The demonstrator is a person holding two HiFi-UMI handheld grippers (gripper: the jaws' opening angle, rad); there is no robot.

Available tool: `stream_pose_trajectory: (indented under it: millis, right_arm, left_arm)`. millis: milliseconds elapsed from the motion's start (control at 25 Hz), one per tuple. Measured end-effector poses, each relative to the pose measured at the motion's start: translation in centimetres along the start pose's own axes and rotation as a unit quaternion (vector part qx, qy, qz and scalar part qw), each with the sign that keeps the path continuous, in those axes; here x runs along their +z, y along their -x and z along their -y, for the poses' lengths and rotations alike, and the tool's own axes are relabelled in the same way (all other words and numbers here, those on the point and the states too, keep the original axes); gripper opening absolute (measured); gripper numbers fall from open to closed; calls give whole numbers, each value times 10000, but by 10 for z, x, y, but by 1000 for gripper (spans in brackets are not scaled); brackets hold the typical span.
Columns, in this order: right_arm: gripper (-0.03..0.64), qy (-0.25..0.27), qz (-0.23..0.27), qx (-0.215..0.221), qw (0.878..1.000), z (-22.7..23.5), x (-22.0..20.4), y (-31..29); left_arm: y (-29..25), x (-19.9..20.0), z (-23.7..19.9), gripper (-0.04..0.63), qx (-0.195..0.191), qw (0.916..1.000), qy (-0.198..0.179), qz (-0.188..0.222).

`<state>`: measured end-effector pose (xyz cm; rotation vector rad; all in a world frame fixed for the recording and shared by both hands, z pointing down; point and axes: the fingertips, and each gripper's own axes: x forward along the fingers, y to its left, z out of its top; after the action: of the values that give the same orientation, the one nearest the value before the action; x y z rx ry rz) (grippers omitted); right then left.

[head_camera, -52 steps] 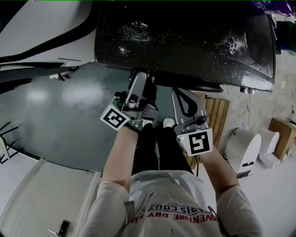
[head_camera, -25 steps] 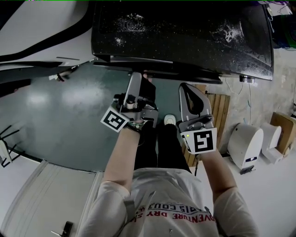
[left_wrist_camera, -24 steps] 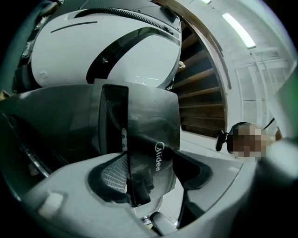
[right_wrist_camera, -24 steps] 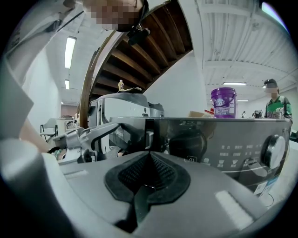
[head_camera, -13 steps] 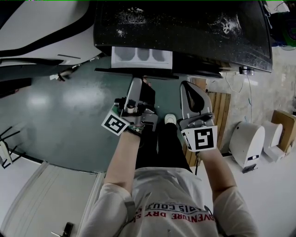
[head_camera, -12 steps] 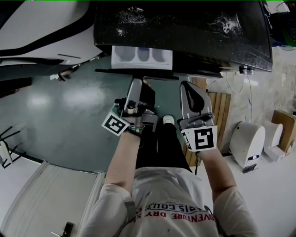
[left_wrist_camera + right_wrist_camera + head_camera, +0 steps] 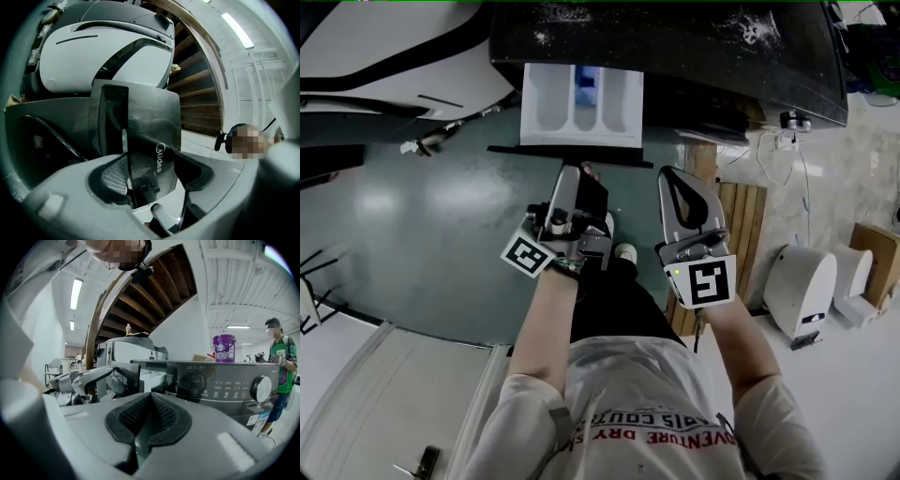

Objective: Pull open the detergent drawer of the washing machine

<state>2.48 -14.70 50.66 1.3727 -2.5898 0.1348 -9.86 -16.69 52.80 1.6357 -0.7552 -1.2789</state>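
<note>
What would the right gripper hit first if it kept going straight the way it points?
Most likely the washing machine's control panel, near its dark dial, just right of the open detergent drawer. Nothing shows between it and the right gripper, though depth is hard to judge.

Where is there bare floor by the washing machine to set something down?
The bare teal floor left of the left tongs. Crowded: in front of the pulled-out white detergent drawer, gripped by the left tongs, and right of the right tongs, with the wooden slatted pallet.
</note>
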Motion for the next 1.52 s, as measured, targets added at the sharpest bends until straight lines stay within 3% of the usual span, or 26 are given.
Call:
stream_pose_trajectory:
  millis: [400, 480, 600, 920, 1080, 1360, 1520]
  right_arm:
    - [2, 192, 108, 213, 9995, -18, -8, 41]
    - [2, 116, 111, 214, 9996, -23, -7, 45]
    - [2, 26, 89, 211, 9997, -31, -7, 49]
    - [2, 68, 176, 313, 9993, -47, 3, 60]
    - [2, 102, 242, 327, 9991, -49, 17, 71]
    - [2, 321, 286, 326, 9985, -50, 49, 93]
    - [2, 354, 206, 369, 9985, -50, 69, 102]
  left_arm:
    - [32, -8, 10, 298, 106, 9999, -116, 72]
    - [45, -5, 2, 214, 409, 9989, -140, 184]
    - [69, 3, -11, 8, 898, 9950, -139, 404]
    - [80, 1, 11, 3, 982, 9938, -472, 222]
    - [76, -10, 32, 3, 1091, 9900, -887, -88]
    - [65, -22, 81, 2, 1335, 9715, -1844, -664]
    - [55, -30, 115, 2, 1424, 9469, -2641, -1159]
